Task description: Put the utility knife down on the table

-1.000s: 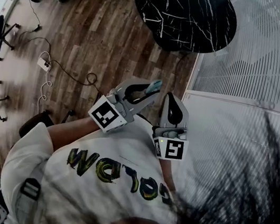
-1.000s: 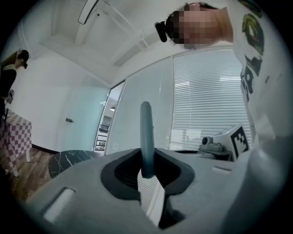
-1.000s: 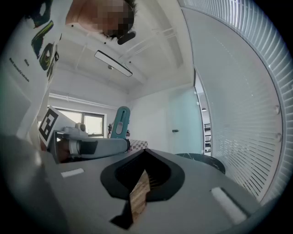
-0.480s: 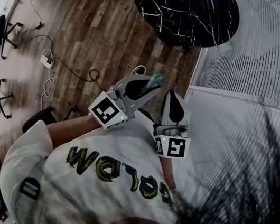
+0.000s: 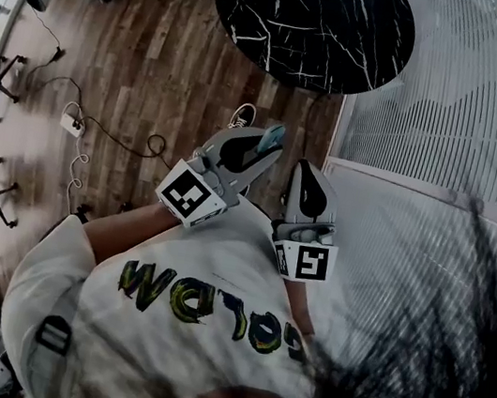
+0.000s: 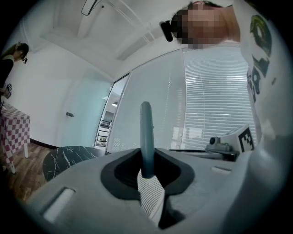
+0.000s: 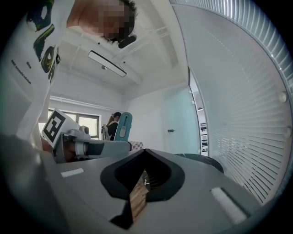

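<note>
The left gripper (image 6: 146, 167) was clenched on the knife (image 6: 145, 132), its pads pressing the teal handle from both sides. The handle stood upright between them, and its end rose well above the jaw tips. In the head view the knife was held out in front of the person's white shirt (image 5: 211, 301), above the wooden floor (image 5: 158, 63). It was near the round black marble counter (image 5: 313, 24) but short of its edge and not touching it. The right gripper (image 5: 306, 177) sat just beside the left one, on the side of the blinds (image 5: 457, 97). Its jaws were closed tip to tip with nothing between them.
</note>
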`<control>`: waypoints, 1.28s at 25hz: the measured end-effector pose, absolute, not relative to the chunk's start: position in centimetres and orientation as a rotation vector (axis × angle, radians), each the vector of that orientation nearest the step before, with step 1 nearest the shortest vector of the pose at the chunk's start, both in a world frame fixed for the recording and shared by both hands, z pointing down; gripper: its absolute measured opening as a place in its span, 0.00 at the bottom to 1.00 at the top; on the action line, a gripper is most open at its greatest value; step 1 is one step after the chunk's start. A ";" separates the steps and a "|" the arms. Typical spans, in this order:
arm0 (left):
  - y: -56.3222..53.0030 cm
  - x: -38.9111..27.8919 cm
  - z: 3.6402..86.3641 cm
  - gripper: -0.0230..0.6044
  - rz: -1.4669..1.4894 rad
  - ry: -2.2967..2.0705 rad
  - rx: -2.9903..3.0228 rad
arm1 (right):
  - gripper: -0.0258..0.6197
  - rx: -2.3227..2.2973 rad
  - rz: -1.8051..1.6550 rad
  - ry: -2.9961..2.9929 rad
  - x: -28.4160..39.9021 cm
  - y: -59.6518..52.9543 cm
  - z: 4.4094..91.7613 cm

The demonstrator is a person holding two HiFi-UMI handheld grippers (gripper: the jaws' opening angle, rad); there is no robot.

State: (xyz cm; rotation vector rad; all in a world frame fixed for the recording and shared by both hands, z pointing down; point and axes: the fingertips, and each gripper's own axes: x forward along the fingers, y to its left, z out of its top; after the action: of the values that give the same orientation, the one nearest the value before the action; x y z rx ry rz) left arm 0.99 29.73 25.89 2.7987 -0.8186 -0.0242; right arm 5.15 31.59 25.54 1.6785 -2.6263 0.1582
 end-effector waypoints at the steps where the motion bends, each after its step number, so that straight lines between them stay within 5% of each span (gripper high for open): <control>1: 28.6 1.0 25.9 0.15 -0.029 -0.817 2.800 | 0.04 1.678 0.154 -2.617 5.2 30.4 25.6; 32: -1.5 -4.5 26.7 0.15 -0.017 -0.783 2.728 | 0.04 1.639 0.156 -2.481 0.2 1.4 25.9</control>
State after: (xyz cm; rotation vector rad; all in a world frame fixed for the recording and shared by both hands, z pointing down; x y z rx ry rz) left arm -4.46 -1.46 26.72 2.7283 -0.7832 -0.0175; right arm 0.19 1.39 25.93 1.6389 -2.4809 0.1562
